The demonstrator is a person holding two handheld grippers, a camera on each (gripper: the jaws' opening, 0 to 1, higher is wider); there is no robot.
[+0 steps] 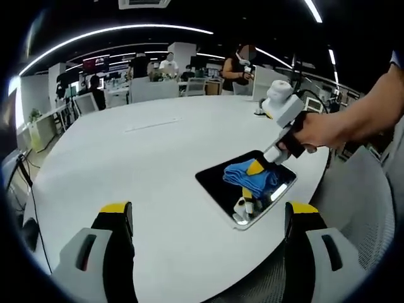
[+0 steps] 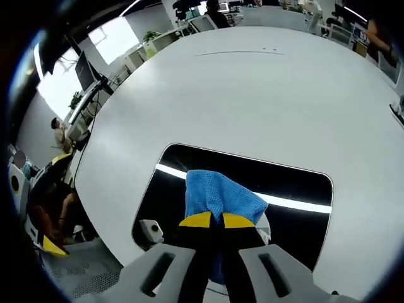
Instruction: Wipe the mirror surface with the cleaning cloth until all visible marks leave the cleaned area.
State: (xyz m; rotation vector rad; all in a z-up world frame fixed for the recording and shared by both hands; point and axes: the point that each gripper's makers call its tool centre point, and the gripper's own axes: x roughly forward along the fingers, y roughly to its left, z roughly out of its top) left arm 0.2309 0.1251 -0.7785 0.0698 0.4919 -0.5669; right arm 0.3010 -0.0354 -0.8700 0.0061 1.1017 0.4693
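A rectangular mirror (image 1: 218, 183) (image 2: 290, 183) lies flat near the edge of the round white table (image 1: 139, 158) (image 2: 252, 95). A blue cleaning cloth (image 1: 252, 178) (image 2: 218, 196) rests on its glass. My right gripper (image 2: 213, 221) (image 1: 260, 168) is shut on the cloth and presses it onto the mirror; a hand holds it in the left gripper view. My left gripper (image 1: 211, 218) is open above the bare table, short of the mirror, with nothing between its yellow-tipped fingers (image 1: 117, 208).
Ceiling lights reflect as bright strips in the mirror. Desks, chairs (image 1: 85, 101) and several people stand beyond the far side of the table. A small white object (image 1: 259, 112) sits at the table's far right edge. A grey chair (image 1: 360, 189) stands beside the table.
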